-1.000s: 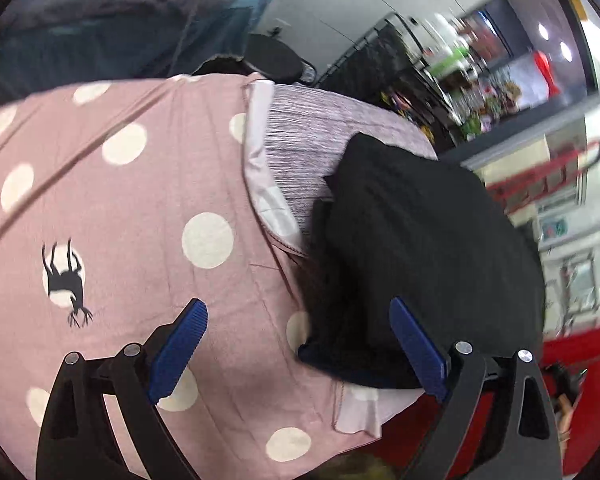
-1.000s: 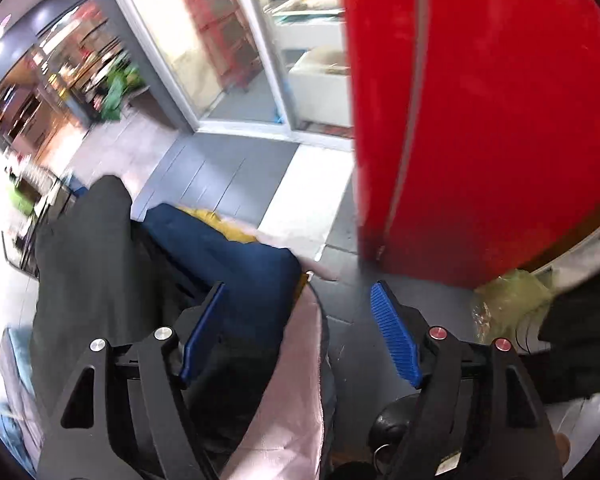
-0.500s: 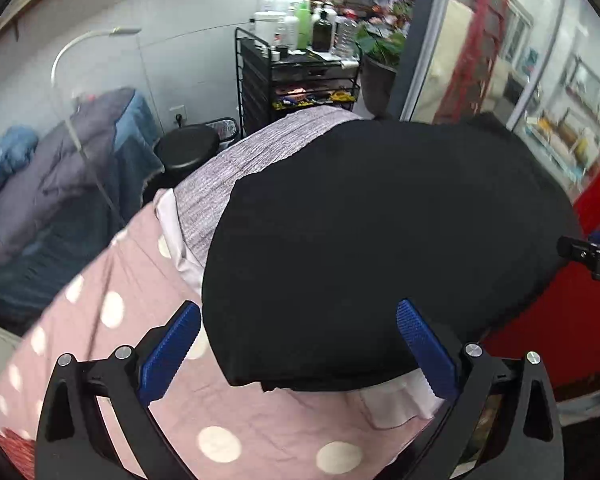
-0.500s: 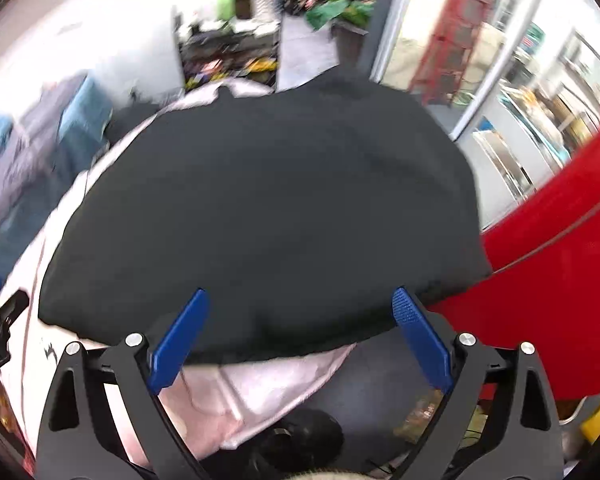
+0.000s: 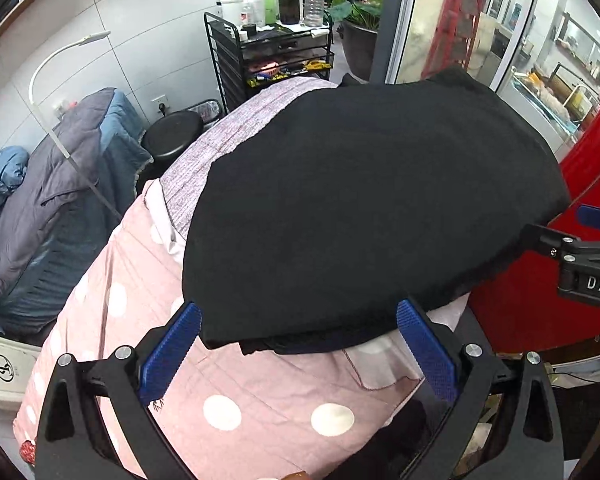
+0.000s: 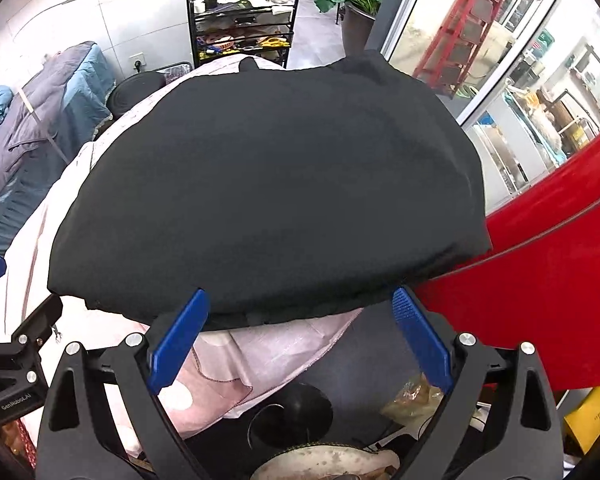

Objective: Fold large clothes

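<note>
A black garment [image 5: 360, 208] lies folded into a flat, rounded stack on a pink polka-dot cover [image 5: 240, 392]. My left gripper [image 5: 298, 344] hovers open over the stack's near edge, its blue pads [image 5: 172, 348] wide apart and holding nothing. In the right wrist view the same black garment [image 6: 268, 200] fills the middle. My right gripper [image 6: 300, 334] is also open over the near edge, empty between its pads [image 6: 420, 336]. Each gripper shows at the edge of the other's view: the right gripper [image 5: 580, 248] and the left gripper [image 6: 12, 344].
A mauve knit cloth [image 5: 228, 136] lies under the garment's far side. A red cabinet [image 6: 540, 280] stands close on the right. Behind are a black trolley with bottles [image 5: 276, 52], a round black stool [image 5: 172, 140] and a blue-grey quilt [image 5: 40, 200]. The floor below holds clutter [image 6: 412, 404].
Both grippers have rolled round and drawn back to face the black garment squarely. The right gripper's jaws have widened. Over the last half second the views barely shifted.
</note>
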Action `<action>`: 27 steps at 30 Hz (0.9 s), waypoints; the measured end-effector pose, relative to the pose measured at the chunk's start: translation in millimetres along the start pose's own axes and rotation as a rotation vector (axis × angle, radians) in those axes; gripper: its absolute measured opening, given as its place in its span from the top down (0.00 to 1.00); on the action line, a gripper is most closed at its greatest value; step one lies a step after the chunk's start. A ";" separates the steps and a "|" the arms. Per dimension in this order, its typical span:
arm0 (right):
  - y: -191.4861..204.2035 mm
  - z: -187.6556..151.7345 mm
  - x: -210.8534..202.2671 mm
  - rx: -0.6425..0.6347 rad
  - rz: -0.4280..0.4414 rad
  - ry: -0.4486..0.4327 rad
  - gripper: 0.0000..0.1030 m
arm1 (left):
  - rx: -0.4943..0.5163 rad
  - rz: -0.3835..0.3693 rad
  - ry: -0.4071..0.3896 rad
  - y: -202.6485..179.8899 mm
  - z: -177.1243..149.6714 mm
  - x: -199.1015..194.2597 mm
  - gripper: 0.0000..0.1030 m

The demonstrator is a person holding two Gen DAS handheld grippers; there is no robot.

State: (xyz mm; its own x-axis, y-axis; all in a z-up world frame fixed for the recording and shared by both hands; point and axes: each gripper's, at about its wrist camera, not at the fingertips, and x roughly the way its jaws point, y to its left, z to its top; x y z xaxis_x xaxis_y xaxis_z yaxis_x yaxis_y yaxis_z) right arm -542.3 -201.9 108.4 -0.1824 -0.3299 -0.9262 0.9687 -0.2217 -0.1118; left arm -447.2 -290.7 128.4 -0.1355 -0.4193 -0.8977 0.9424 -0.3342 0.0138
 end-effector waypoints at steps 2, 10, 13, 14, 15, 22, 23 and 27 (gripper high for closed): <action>-2.0 0.0 -1.2 0.006 -0.004 0.009 0.10 | -0.003 0.005 0.009 0.1 2.2 -0.8 0.06; -3.7 3.8 -5.3 0.019 -0.004 0.007 0.10 | -0.021 -0.004 0.047 -1.9 8.9 -4.9 0.06; -1.5 3.3 -3.7 0.007 -0.005 0.009 0.10 | -0.027 0.001 0.049 -1.4 7.4 -5.4 0.06; -1.8 3.3 -2.8 0.008 -0.005 0.011 0.10 | -0.025 0.005 0.050 -1.9 6.9 -6.0 0.06; -2.5 3.4 -2.5 0.009 -0.004 0.013 0.10 | -0.027 0.005 0.056 -1.2 5.9 -5.0 0.06; 0.6 3.2 -1.3 -0.003 0.004 0.017 0.10 | -0.042 0.001 0.068 1.8 4.3 -4.9 0.06; 0.6 3.4 -1.2 -0.002 0.005 0.017 0.10 | -0.042 0.002 0.068 1.8 4.3 -4.8 0.06; 0.2 4.2 -1.1 0.000 0.006 0.017 0.10 | -0.039 0.008 0.069 1.5 4.1 -4.3 0.06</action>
State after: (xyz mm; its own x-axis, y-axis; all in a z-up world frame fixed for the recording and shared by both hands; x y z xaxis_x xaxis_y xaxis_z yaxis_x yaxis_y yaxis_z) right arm -542.6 -205.5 110.9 -0.1739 -0.3157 -0.9328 0.9697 -0.2199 -0.1064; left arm -446.4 -292.8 134.1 -0.1082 -0.3619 -0.9259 0.9546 -0.2978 0.0048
